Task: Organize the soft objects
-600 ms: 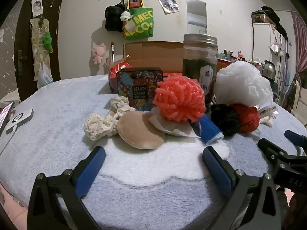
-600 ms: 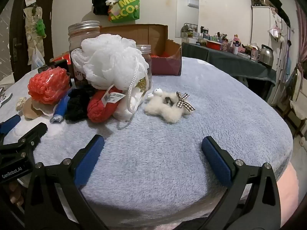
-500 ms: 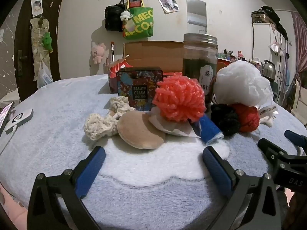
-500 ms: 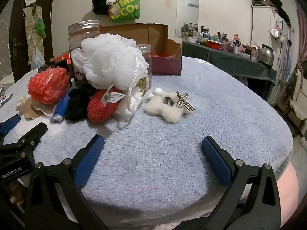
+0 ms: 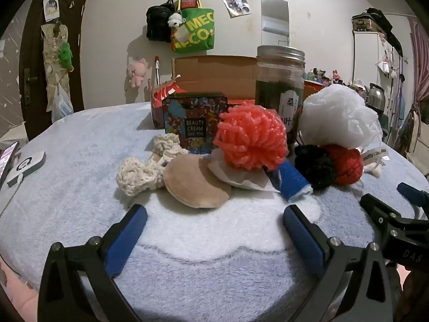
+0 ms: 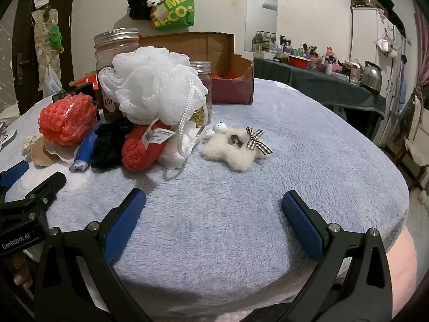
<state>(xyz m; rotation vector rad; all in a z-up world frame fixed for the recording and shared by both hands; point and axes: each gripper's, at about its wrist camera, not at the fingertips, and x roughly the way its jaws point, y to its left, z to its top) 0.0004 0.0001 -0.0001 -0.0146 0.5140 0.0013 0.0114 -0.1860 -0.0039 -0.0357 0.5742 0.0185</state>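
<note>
pouf [image 5: 252, 136] coral | loofah [image 6: 152, 91] white | bow [image 6: 256, 141] checked | blanket [image 6: 241, 228] pale blue

Both cameras sit low over the fleecy blanket [image 5: 80, 147], tilted slightly down, each looking forward between its own blue fingertips [image 5: 128, 222]. The left view faces the pile near at 12 o'clock; the right view has it at 10 o'clock. Both share the white mesh puff [image 5: 337, 115], red pom [image 6: 67, 123] and cardboard box [image 6: 214, 51].

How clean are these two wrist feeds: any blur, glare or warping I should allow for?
Left wrist view: sharp, dim warm indoor light, strong fisheye bowing at the edges, dark corners; no glare on the glass jar. Right wrist view: equally sharp, same curvature, white bath pouf bright but not blown out.
</note>
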